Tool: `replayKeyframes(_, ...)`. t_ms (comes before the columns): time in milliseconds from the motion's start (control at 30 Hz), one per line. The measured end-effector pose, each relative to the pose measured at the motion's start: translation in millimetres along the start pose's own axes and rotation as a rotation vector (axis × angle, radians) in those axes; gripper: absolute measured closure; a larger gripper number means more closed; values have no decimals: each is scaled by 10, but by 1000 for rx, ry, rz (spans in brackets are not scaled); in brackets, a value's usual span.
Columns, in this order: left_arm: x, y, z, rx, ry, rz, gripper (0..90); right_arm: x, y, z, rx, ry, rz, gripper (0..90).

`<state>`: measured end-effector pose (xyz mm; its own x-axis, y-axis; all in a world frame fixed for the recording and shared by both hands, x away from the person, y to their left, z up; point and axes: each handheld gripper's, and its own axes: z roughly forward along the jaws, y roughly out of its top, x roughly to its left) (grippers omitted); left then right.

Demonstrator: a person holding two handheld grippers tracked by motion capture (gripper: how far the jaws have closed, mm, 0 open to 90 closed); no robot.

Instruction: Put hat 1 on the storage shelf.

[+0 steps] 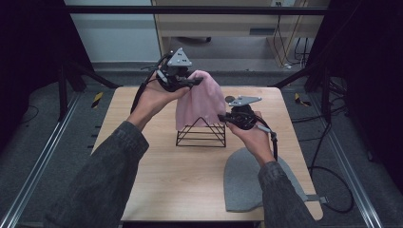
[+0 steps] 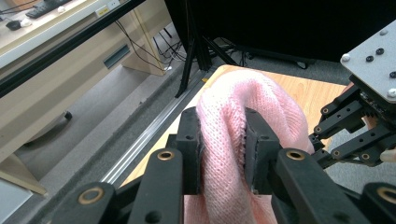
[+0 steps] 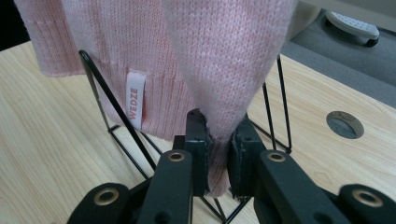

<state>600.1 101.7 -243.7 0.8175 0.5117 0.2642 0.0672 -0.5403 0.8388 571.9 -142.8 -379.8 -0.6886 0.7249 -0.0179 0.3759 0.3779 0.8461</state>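
Hanging over a black wire stand (image 1: 201, 133) near the middle of the table (image 1: 180, 180), a pink knitted hat (image 1: 202, 99) is held up by both grippers; the stand is shaped like a pyramid, and the hat is draped over its top; in the high view the left gripper (image 1: 192, 83) is seen at about eleven o'clock from the stand, up high, and its jaws are pinched on the top of the hat; in the left gripper view a thick fold of the pink knit (image 2: 224, 140) is squeezed between the two black jaws, so that gripper is closed on the hat; the right gripper (image 1: 223, 118) is seen at about two o'clock from the stand, lower down, just beside the wire; in the right gripper view a thin point of the hat's lower edge (image 3: 217, 154) is nipped between the jaws, which are set very narrow; a small white label (image 3: 135, 100) is sewn on the hat's ribbed band; a grey hat (image 1: 242, 183) is laid flat on the table at about five o'clock from the stand, partly covered by the right sleeve (image 1: 280, 194).
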Motion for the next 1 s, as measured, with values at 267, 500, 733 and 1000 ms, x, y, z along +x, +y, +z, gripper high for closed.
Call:
replayKeyframes(267, -6, -40, 4, 8, -7, -18, 711, 0, -9, 12, 22, -1, -6, 800)
replayKeyframes(500, -28, -42, 15, 13, -15, -22, 711, 1, -20, 32, 34, -1, -9, 797)
replayKeyframes(733, -71, -81, 57, 25, -29, -20, 710, -28, -75, 37, 49, -8, -8, 790)
replayKeyframes(1000, -127, -115, 119, 43, -43, -16, 710, -34, -178, 59, 57, -3, 1, 789)
